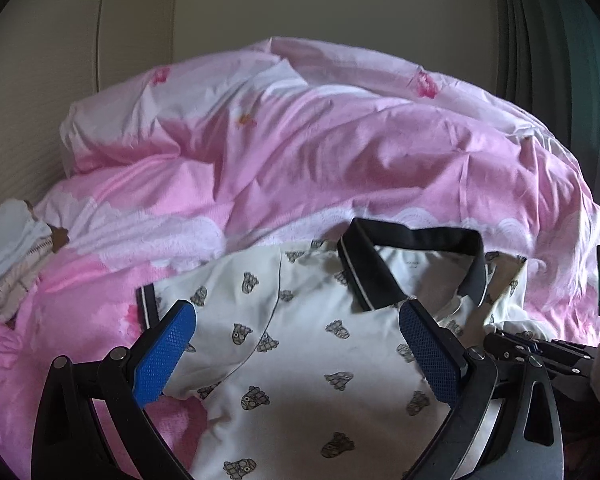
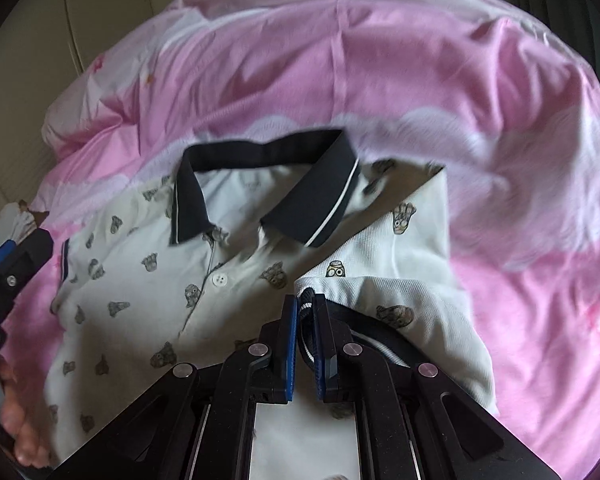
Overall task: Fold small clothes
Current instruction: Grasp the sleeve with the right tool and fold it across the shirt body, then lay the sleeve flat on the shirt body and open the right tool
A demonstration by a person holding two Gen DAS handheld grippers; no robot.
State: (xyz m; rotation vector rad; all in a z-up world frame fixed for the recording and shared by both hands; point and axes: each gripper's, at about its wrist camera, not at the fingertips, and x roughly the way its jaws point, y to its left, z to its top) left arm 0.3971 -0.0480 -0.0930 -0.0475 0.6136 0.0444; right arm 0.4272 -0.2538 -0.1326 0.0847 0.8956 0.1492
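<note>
A small white polo shirt (image 1: 300, 360) with a dark collar (image 1: 380, 276) and little printed figures lies front up on the pink duvet. My left gripper (image 1: 298, 308) hovers over its chest and left shoulder, open, blue pads wide apart with nothing between them. In the right wrist view the shirt (image 2: 148, 300) shows its button placket, and its right sleeve (image 2: 404, 280) is folded inward over the body. My right gripper (image 2: 305, 301) is shut on the dark, white-striped sleeve cuff (image 2: 306, 312). The view is blurred by motion.
A rumpled pink duvet (image 1: 300, 152) covers the bed and piles up behind the shirt. A small white garment (image 1: 12, 256) lies at the far left. A beige padded headboard (image 1: 140, 20) stands behind. A hand (image 2: 12, 400) shows at the lower left of the right wrist view.
</note>
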